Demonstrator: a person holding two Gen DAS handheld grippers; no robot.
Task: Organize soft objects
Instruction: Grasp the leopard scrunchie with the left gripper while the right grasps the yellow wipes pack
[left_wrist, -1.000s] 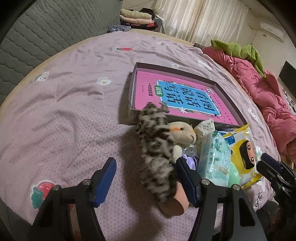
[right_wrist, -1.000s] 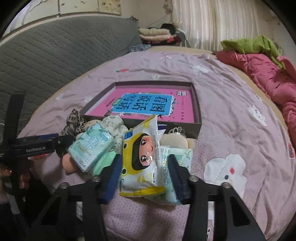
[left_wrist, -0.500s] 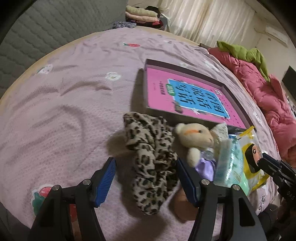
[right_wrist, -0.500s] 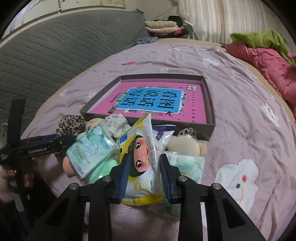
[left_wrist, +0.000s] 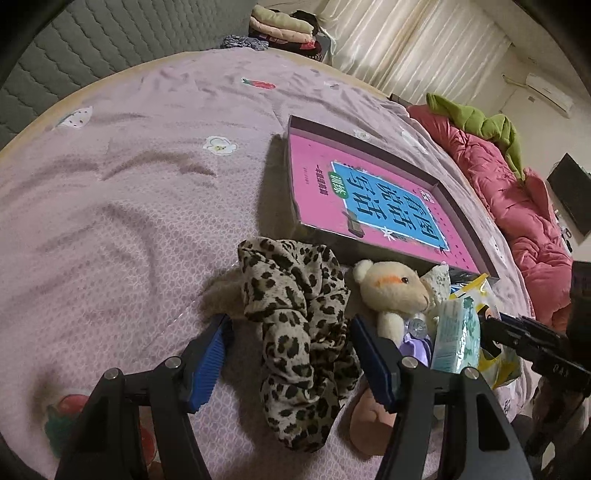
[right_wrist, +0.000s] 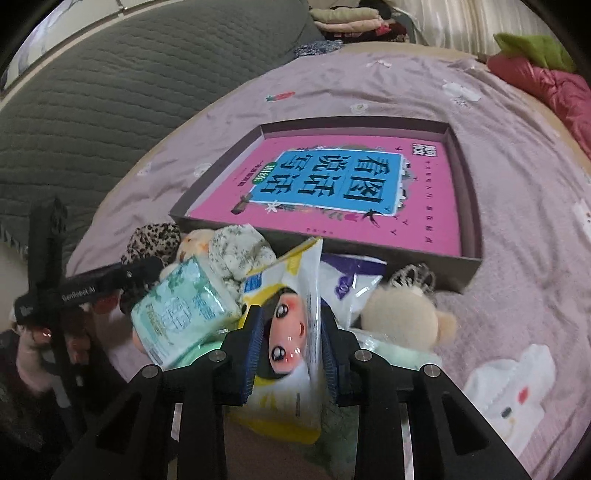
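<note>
A pile of soft things lies on the pink bedspread in front of a shallow grey box with a pink book in it. My left gripper is open, its blue pads on either side of a leopard-print scrunchie. A cream plush bear lies to its right. My right gripper is shut on a yellow-and-white packet with a cartoon face, tilted on its side. A green tissue pack sits to the left of the packet, a round cream plush to the right.
A grey quilted headboard rises at the left. A red duvet with a green garment lies at the far right. Folded clothes are stacked beyond the bed. The bed's near edge runs just under the pile.
My right gripper closed on the cartoon packet and the packet has tilted over. My left gripper came lower over the scrunchie, which now lies flatter between the open pads.
</note>
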